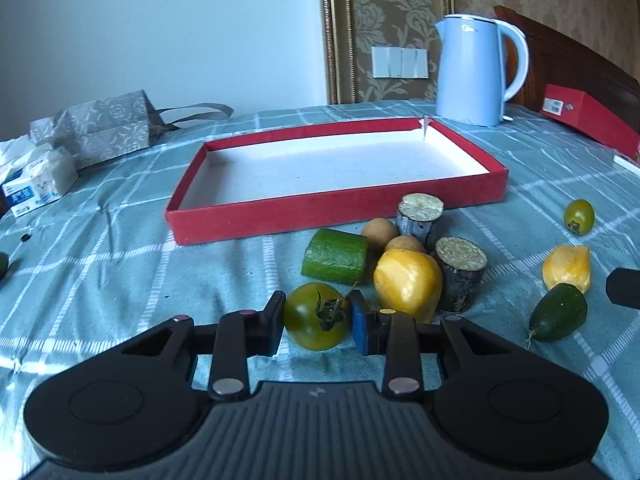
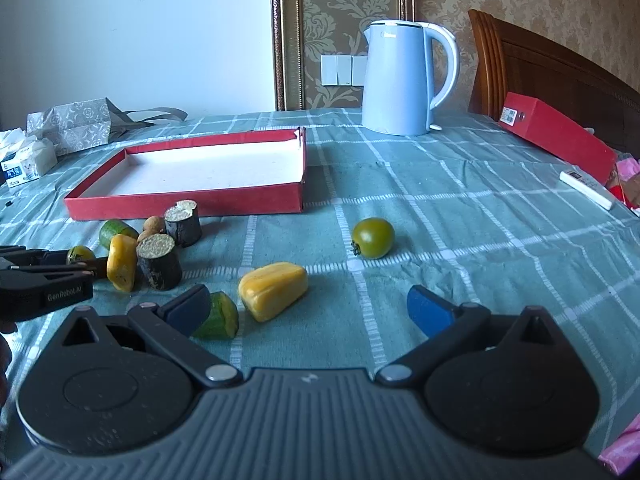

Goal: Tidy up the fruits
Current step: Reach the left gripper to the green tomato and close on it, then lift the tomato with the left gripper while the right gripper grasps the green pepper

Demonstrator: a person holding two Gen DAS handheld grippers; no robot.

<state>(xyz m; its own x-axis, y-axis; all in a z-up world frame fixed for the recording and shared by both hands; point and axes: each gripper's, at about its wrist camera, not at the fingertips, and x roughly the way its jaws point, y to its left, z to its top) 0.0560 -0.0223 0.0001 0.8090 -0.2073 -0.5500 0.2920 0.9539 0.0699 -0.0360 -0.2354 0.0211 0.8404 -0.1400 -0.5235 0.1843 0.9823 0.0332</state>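
My left gripper [image 1: 316, 316] is shut on a green tomato [image 1: 308, 320], one pad on each side, down on the checked cloth. Just beyond it lie a yellow fruit piece [image 1: 408, 280], a cucumber chunk [image 1: 334, 256], two dark cane stubs [image 1: 462, 272] and two brown longans [image 1: 378, 230]. A red tray [image 1: 280, 216] with a white floor sits behind them. My right gripper [image 2: 308, 306] stands open above the cloth with nothing between its pads. Close to it are a cucumber end [image 2: 218, 316], a yellow fruit piece [image 2: 274, 290] and a second green tomato [image 2: 373, 237].
A pale blue kettle [image 2: 400, 80] stands behind the tray. A red box [image 2: 556, 132] and a white stick-like object [image 2: 588, 190] lie at the right edge. A grey gift bag [image 1: 104, 128] and a tissue pack [image 1: 40, 184] sit at the far left.
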